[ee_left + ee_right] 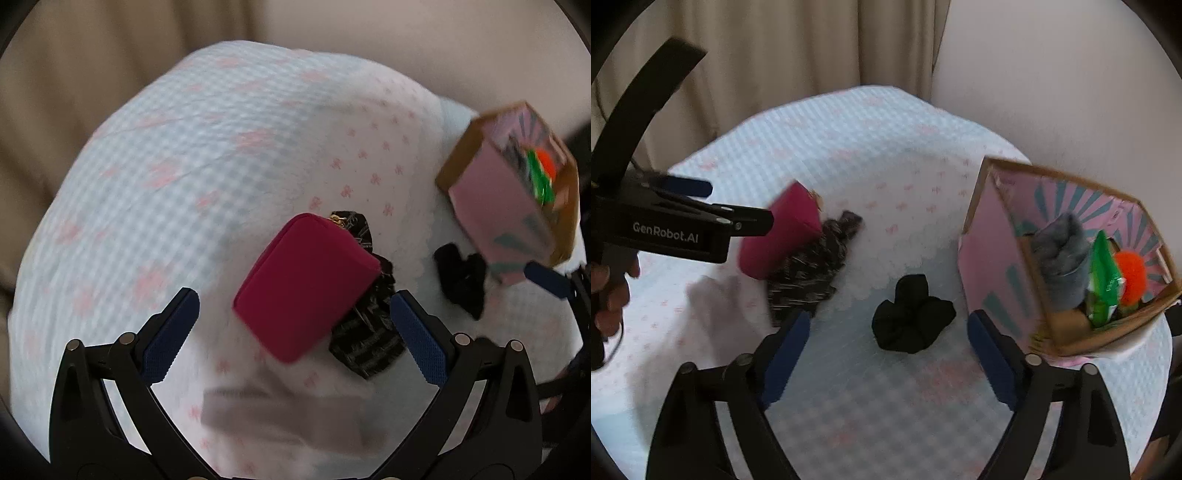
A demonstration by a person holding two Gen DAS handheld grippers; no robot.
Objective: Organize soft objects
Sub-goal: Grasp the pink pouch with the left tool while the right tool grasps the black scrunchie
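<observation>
Jaws gape wide on your left gripper (295,328), empty, with the magenta pouch (306,284) lying between them on the dark patterned cloth (365,343). Your right gripper (888,360) is spread wide too, holding nothing, over the black scrunchie (910,319) beside the cardboard box (993,266) on the checked tablecloth (849,147).

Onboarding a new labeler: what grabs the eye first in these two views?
The magenta pouch at table centre, lying partly on a dark patterned cloth, with the left gripper open around it. Next, the pink cardboard box at the right edge, holding a grey roll, a green packet and an orange puff. A black scrunchie lies between, before the open right gripper.
</observation>
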